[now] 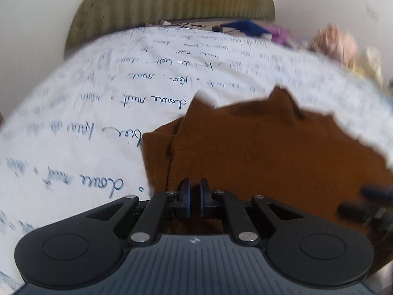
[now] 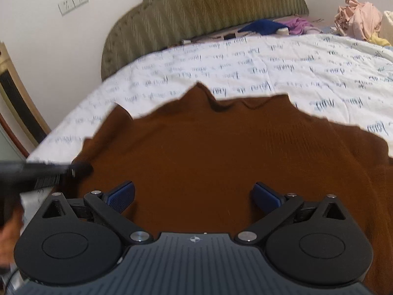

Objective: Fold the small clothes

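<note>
A brown knit garment (image 2: 221,152) lies spread on a white bedspread with blue handwriting print (image 2: 270,61). In the left wrist view my left gripper (image 1: 194,196) is shut on the near left edge of the brown garment (image 1: 270,152), where a fold of fabric stands up. My right gripper (image 2: 194,196) is open and empty, its blue pads (image 2: 121,196) wide apart just above the garment's near middle. The left gripper also shows blurred at the left of the right wrist view (image 2: 78,169), at the garment's left edge.
An olive striped headboard cushion (image 2: 208,7) stands at the far end of the bed. A dark blue cloth (image 2: 262,27), a purple cloth (image 2: 298,24) and a pink pile of clothes (image 2: 358,19) lie at the far right. A wall with sockets (image 2: 73,0) is on the left.
</note>
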Tool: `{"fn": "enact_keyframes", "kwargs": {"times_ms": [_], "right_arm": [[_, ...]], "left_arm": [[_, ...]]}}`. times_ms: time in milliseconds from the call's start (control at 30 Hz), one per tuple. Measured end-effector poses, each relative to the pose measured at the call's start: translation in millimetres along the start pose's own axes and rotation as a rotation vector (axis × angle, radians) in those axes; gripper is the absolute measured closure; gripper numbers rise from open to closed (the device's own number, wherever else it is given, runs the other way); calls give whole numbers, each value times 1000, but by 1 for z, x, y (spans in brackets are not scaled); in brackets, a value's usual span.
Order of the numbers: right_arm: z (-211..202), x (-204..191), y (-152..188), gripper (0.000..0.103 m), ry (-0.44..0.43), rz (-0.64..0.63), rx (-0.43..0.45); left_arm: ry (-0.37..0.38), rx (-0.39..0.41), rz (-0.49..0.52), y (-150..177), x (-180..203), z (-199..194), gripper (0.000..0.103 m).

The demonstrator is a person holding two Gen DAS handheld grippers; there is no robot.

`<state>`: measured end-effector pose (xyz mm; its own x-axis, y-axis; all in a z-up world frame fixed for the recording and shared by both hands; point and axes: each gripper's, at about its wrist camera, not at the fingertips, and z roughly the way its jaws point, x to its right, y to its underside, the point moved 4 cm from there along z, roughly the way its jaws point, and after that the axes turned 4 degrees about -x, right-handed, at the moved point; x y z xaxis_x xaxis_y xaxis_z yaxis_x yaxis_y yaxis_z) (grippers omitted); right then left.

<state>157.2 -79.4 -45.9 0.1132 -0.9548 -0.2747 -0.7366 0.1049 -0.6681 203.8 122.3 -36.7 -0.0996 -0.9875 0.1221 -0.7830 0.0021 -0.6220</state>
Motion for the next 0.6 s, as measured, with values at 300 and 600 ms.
{"fn": "enact_keyframes", "kwargs": {"times_ms": [300,600], "right_arm": [[-11,-7,11,1,20,-15,56],[-8,0,23,0,104,-84,35]], "left_arm": [[76,51,73,11,21,-26,93],[19,90,77,39,7,-44,93]]}}
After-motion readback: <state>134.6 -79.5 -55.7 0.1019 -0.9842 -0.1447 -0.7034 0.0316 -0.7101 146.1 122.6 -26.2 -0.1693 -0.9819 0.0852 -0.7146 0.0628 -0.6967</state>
